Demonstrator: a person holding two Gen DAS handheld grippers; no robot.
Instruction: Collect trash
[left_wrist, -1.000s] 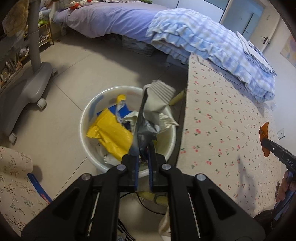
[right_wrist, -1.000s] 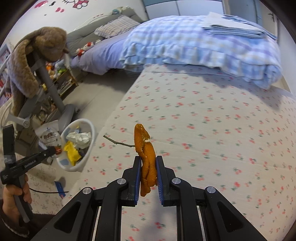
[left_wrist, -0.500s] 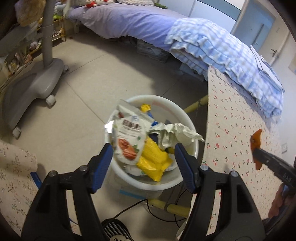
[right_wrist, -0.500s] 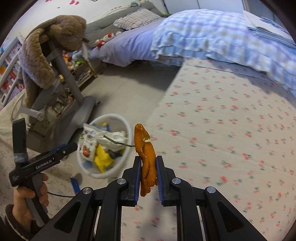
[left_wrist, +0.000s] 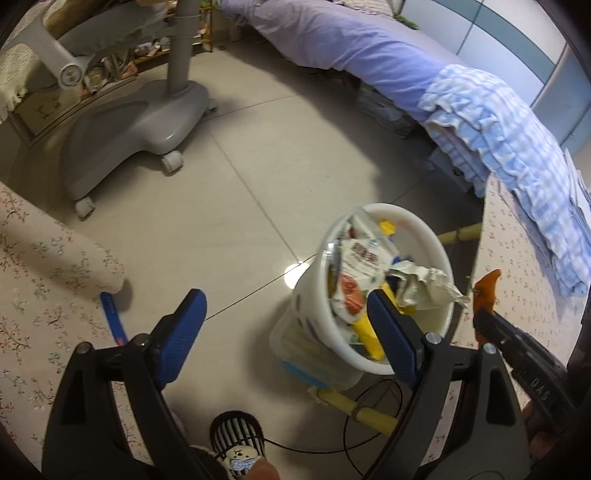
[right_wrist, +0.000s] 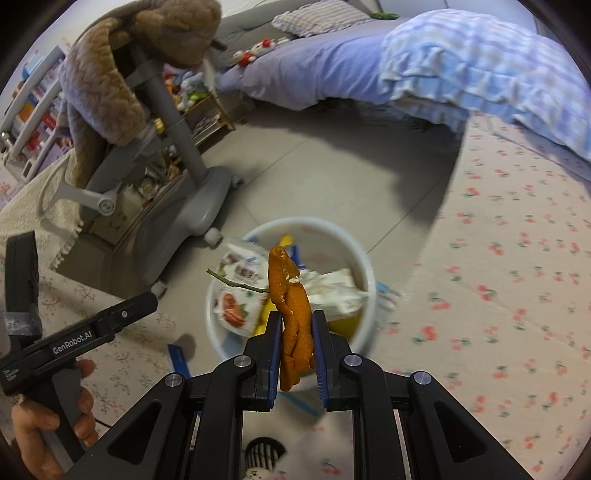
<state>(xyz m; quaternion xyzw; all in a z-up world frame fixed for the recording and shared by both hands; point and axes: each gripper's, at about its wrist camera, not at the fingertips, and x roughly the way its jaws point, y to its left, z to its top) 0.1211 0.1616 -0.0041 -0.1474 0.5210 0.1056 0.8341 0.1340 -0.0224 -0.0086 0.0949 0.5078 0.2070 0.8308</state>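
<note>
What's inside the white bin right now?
White bin: a white snack bag on top, crumpled paper, yellow wrapper, blue scraps. Anything underneath is covered.

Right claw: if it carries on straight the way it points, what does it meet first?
Probably the trash heaped in the white bin: the right claw, shut on the orange peel, aims at the crumpled paper there. Depth is hard to judge.

Orange peel (right_wrist: 293, 314), white bin (right_wrist: 364, 266), cherry-print sheet (right_wrist: 517, 295).
</note>
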